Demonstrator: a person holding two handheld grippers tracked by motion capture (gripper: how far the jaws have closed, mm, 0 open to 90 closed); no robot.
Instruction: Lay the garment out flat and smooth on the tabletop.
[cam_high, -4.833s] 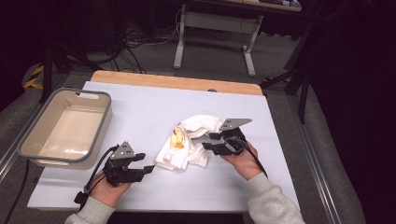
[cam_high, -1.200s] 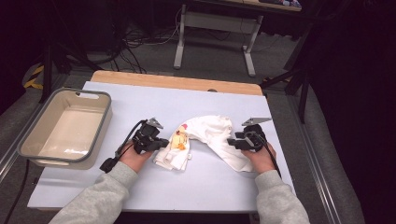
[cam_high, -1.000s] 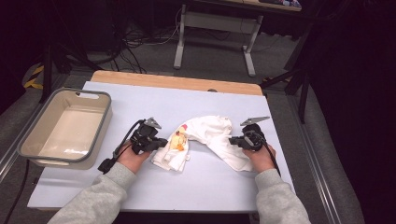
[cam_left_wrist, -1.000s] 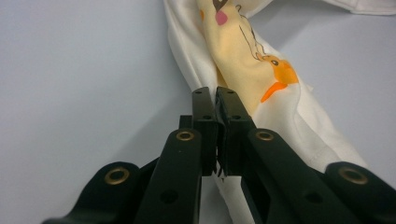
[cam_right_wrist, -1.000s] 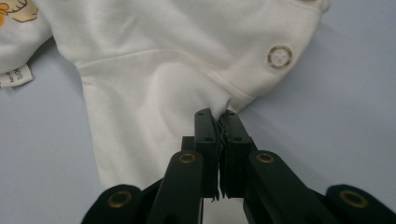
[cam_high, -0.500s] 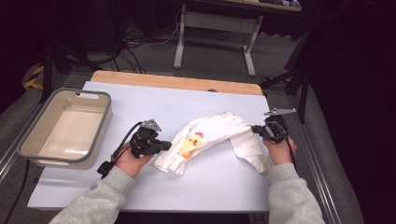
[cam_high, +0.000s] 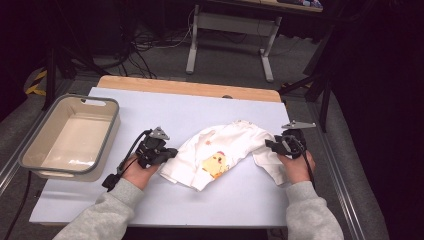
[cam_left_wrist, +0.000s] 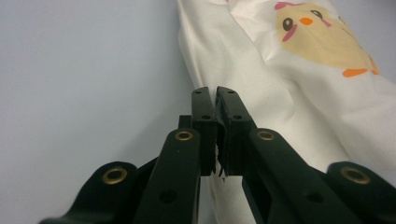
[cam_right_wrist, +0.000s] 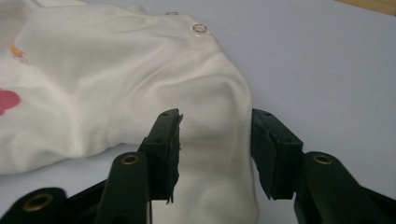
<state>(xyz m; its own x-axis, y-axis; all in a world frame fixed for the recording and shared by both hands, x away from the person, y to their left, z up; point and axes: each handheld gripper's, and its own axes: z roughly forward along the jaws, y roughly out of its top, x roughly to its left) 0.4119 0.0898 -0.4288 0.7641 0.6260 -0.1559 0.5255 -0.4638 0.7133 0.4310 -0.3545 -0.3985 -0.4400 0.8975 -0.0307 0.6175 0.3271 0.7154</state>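
So the white baby shirt (cam_high: 225, 155) lies spread on the counter (cam_high: 150, 107). The left gripper (cam_high: 170, 153) is clamped on its edge; the right gripper (cam_high: 270, 145) has just been opening, jaws straddling a sleeve without pinching.

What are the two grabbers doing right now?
Left gripper: shut, pinching the edge of the white garment.
Right gripper: open, jaws just opened, garment lying loose between them.

Garment (cam_left_wrist: 299, 93) cut off at left gripper view's top and right edges — hem hidden between jaws.
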